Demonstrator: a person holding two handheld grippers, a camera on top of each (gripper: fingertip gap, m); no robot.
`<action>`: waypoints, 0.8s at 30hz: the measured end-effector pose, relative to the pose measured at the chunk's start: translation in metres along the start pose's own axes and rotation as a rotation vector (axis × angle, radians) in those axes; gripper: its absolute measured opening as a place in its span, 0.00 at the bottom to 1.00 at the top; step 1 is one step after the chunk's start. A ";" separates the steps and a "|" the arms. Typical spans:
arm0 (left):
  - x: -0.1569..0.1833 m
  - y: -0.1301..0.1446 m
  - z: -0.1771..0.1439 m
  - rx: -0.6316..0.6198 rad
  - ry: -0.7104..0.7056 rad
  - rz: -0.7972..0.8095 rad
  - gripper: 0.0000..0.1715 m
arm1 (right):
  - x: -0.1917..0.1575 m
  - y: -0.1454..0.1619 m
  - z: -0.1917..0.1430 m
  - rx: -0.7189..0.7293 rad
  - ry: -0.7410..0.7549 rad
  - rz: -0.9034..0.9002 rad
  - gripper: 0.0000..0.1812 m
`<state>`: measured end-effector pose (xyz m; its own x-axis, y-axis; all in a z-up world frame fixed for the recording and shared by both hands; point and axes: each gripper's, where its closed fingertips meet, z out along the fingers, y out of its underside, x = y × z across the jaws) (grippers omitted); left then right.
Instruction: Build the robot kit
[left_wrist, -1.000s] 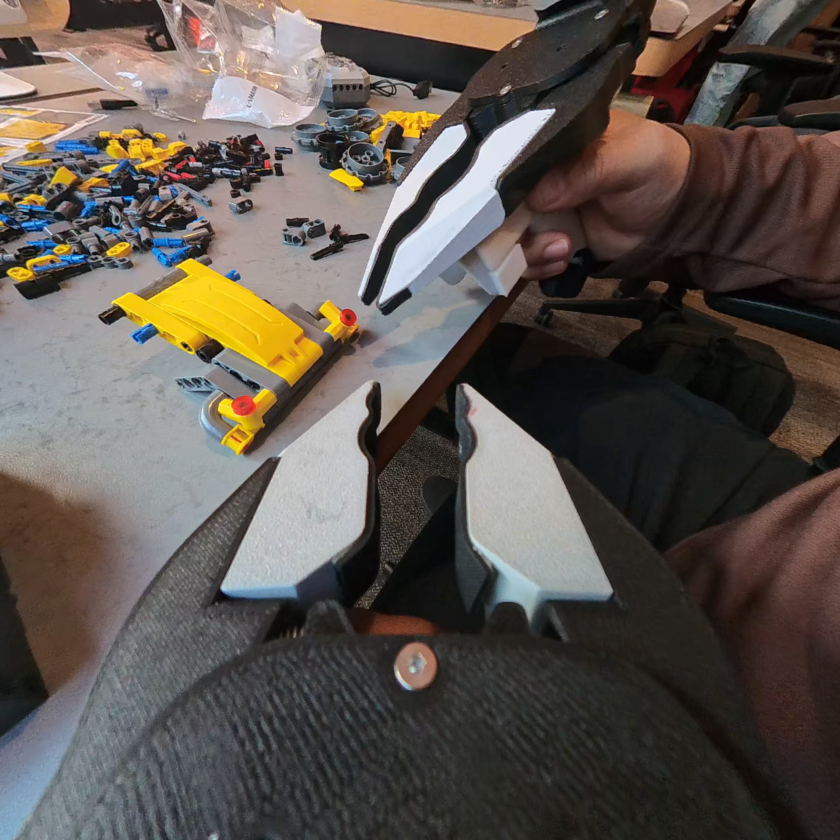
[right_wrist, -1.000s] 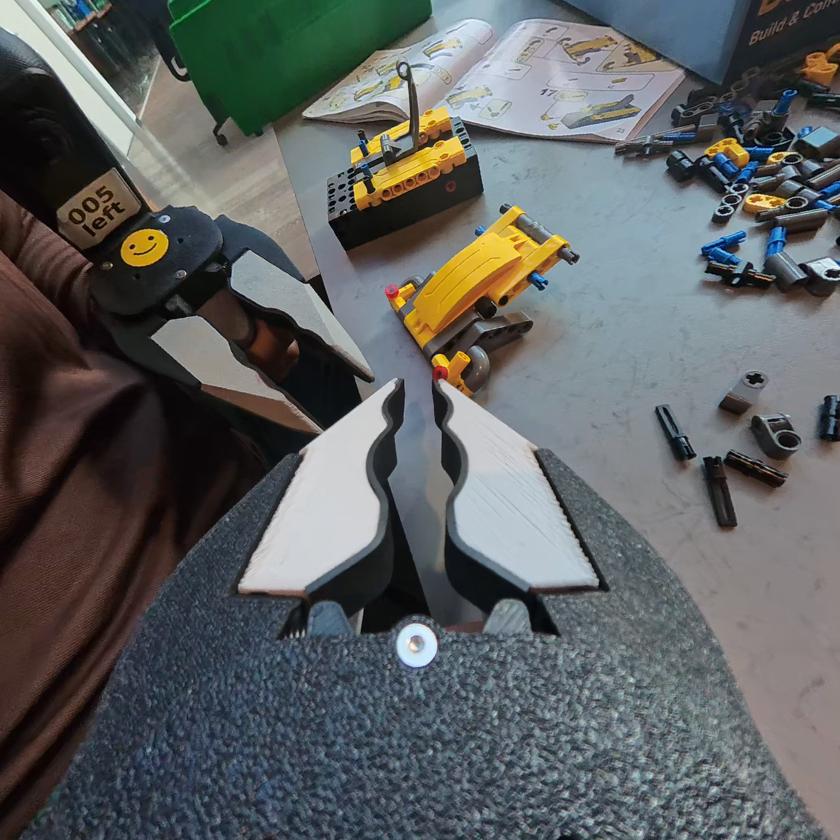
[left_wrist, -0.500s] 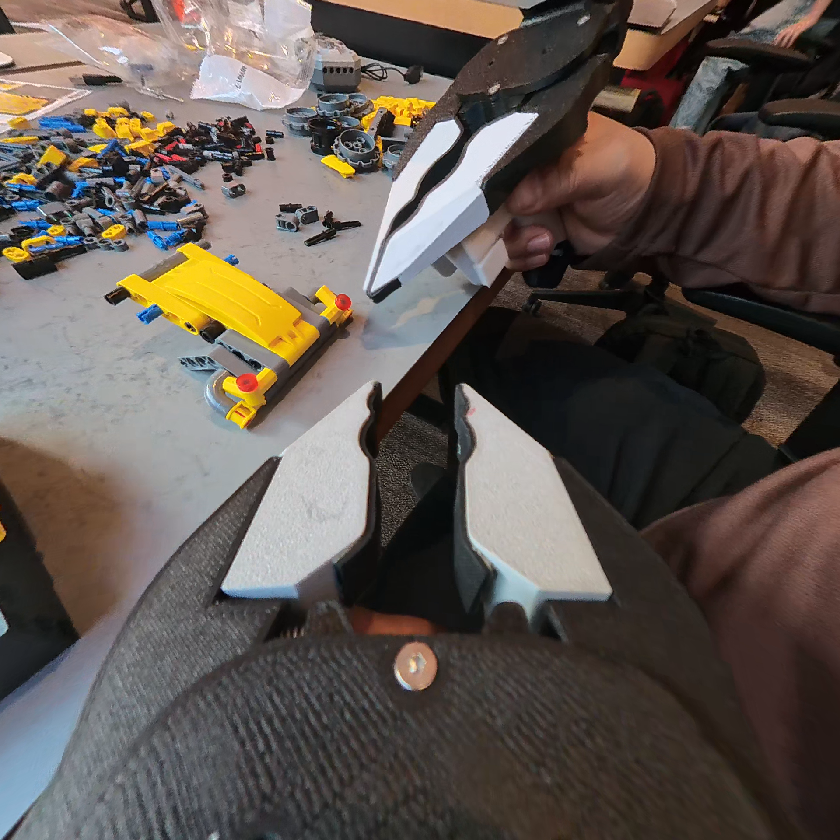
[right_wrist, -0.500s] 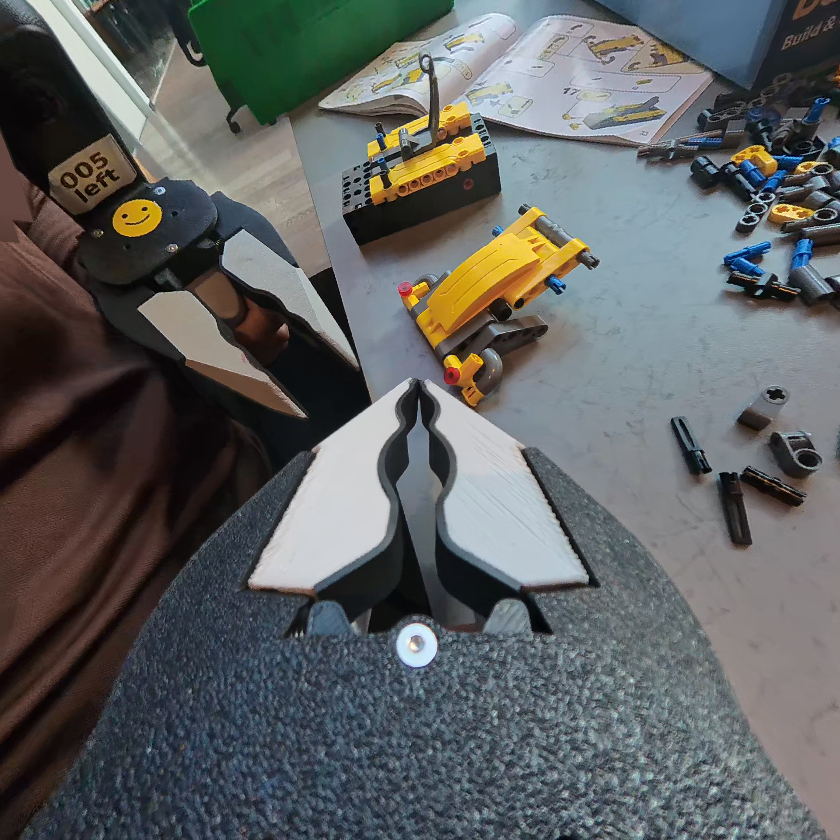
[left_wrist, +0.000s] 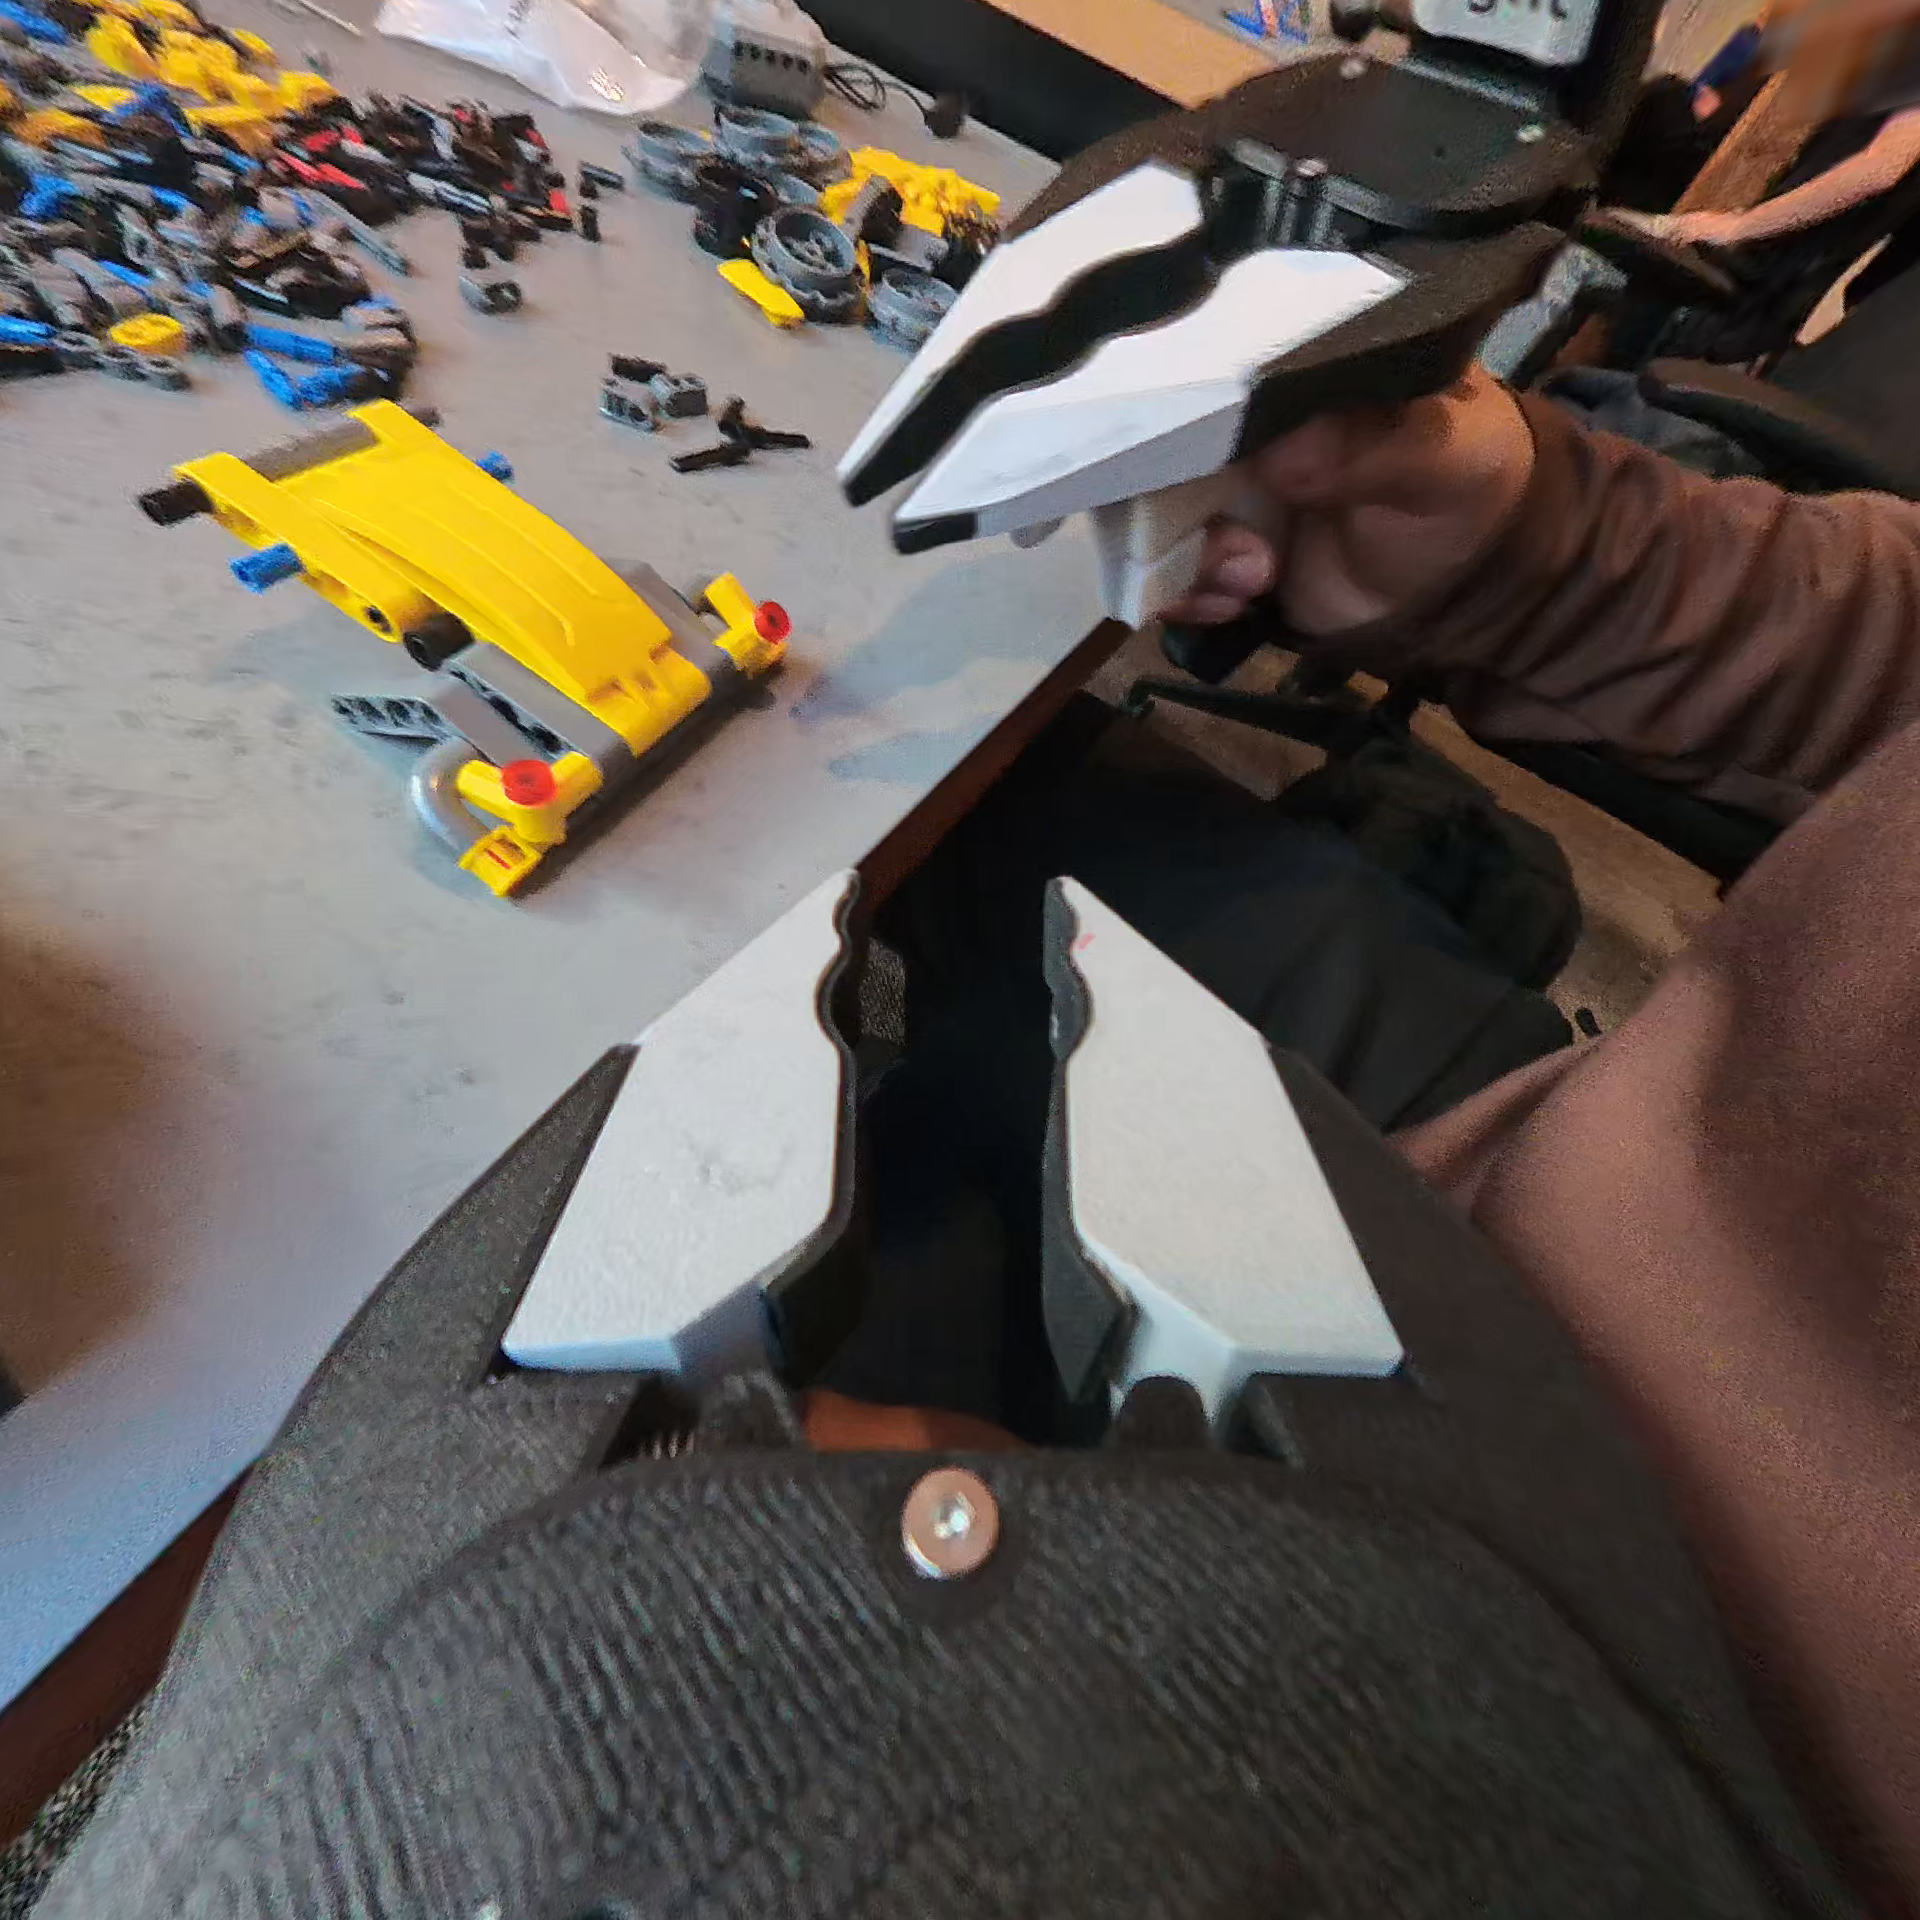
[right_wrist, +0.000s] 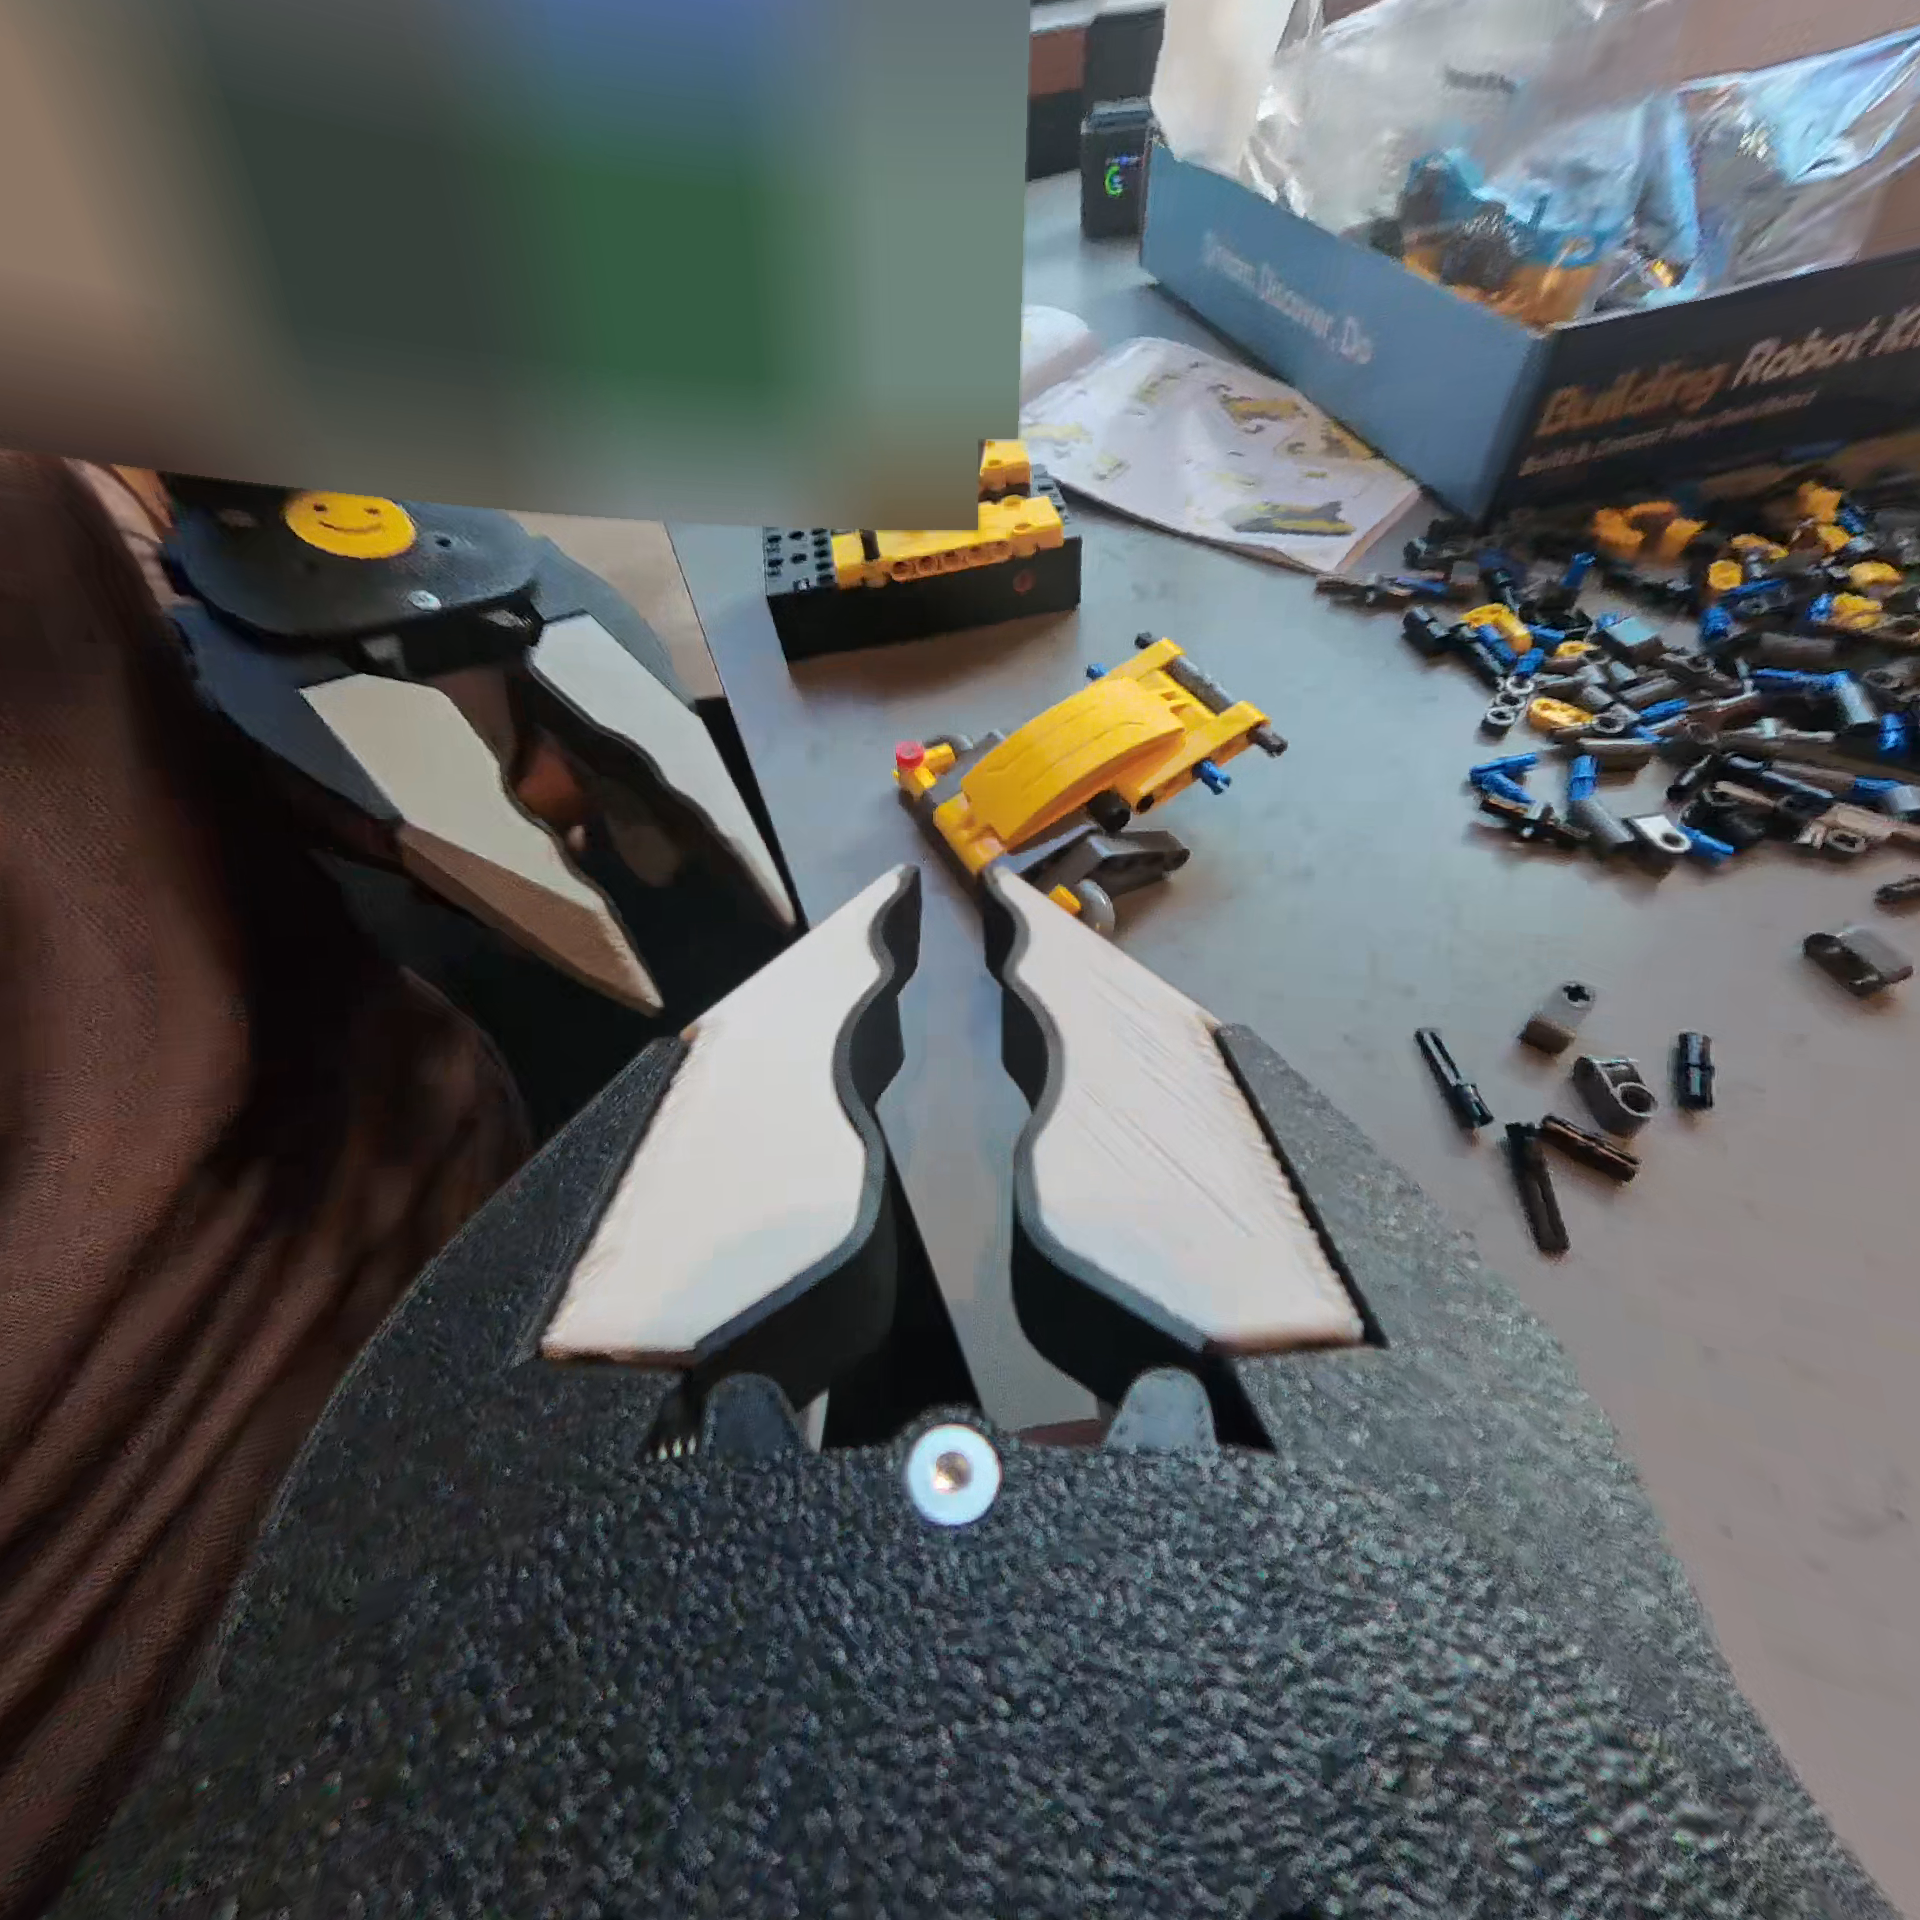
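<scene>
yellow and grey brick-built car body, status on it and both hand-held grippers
Left hand-held gripper open, empty, past the table edge. Right hand-held gripper slightly open, empty, nearest the yellow and grey brick-built car body. Body untouched on grey table.

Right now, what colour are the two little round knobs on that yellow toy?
Red. The two knobs on the yellow toy show best in the left wrist view.
</scene>
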<state>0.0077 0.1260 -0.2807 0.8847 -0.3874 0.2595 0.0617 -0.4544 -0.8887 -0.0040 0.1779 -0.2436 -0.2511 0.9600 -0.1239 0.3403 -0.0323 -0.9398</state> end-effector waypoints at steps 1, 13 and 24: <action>-0.001 -0.002 0.001 0.014 0.005 -0.008 0.18 | -0.008 -0.010 -0.002 0.055 -0.047 0.041 0.06; 0.054 -0.014 0.011 0.123 0.070 0.372 0.20 | -0.032 -0.036 -0.025 0.129 -0.053 -0.056 0.10; 0.091 0.054 0.058 -0.146 0.183 0.497 0.21 | -0.030 -0.028 -0.026 0.036 0.040 -0.117 0.23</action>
<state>0.1189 0.1127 -0.3275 0.6953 -0.7109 -0.1054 -0.4198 -0.2827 -0.8625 0.0173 0.1571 -0.2054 -0.2507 0.9681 -0.0002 0.2777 0.0717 -0.9580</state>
